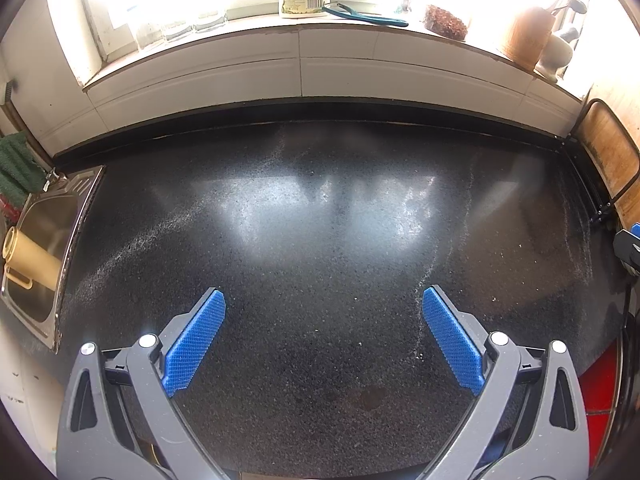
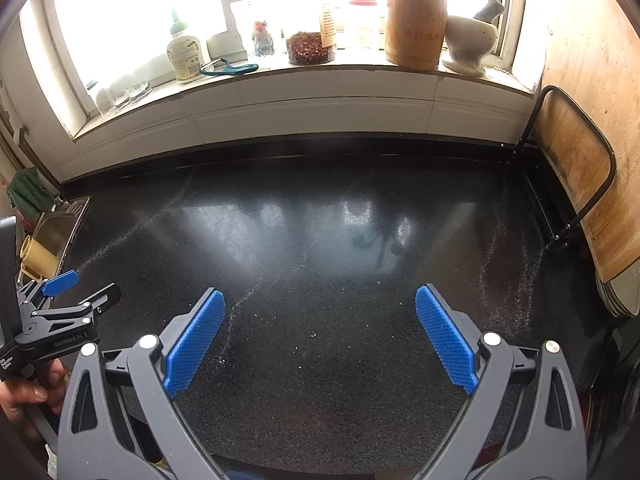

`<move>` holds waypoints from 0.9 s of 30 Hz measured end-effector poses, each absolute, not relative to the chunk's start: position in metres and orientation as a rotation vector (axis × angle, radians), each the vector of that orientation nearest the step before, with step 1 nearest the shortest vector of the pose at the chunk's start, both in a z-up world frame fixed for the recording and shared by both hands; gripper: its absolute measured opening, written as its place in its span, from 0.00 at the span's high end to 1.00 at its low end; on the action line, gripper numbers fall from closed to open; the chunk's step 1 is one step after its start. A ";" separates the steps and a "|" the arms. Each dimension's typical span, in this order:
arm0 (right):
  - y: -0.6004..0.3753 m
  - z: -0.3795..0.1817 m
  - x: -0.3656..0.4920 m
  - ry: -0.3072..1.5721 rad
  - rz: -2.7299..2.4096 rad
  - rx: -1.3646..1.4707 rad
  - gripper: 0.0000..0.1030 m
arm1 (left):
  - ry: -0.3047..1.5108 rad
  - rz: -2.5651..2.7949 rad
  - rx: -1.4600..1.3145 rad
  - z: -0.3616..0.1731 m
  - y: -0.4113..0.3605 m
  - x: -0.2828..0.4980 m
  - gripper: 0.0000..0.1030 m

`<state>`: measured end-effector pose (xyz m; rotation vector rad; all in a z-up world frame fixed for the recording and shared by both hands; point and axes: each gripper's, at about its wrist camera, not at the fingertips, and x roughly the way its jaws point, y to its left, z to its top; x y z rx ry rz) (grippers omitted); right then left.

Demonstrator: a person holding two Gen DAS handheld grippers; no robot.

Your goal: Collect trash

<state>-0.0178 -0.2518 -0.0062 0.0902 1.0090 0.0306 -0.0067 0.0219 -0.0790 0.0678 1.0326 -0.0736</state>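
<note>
Right wrist view shows no clear piece of trash on the black countertop [image 2: 320, 380]; only small pale crumbs [image 2: 304, 350] and thin white dust lines lie on it, between and ahead of the blue pads. The right gripper [image 2: 320, 336] hangs above the counter with fingers wide apart and holds nothing. The left gripper [image 1: 324, 332] is also spread wide and empty; it appears at the left edge of the right view, held by a hand [image 2: 28, 392]. At the left is a sink [image 1: 44, 232], behind is a windowsill [image 2: 280, 76] with a bottle [image 2: 186, 54]. I judge the collecting is finished or not yet begun. The next move needs first to find a target.
</note>
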 end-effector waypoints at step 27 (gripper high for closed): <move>-0.252 -0.007 -0.012 1.011 0.039 0.096 0.10 | 1.030 -0.077 0.071 -0.079 0.024 -0.004 0.07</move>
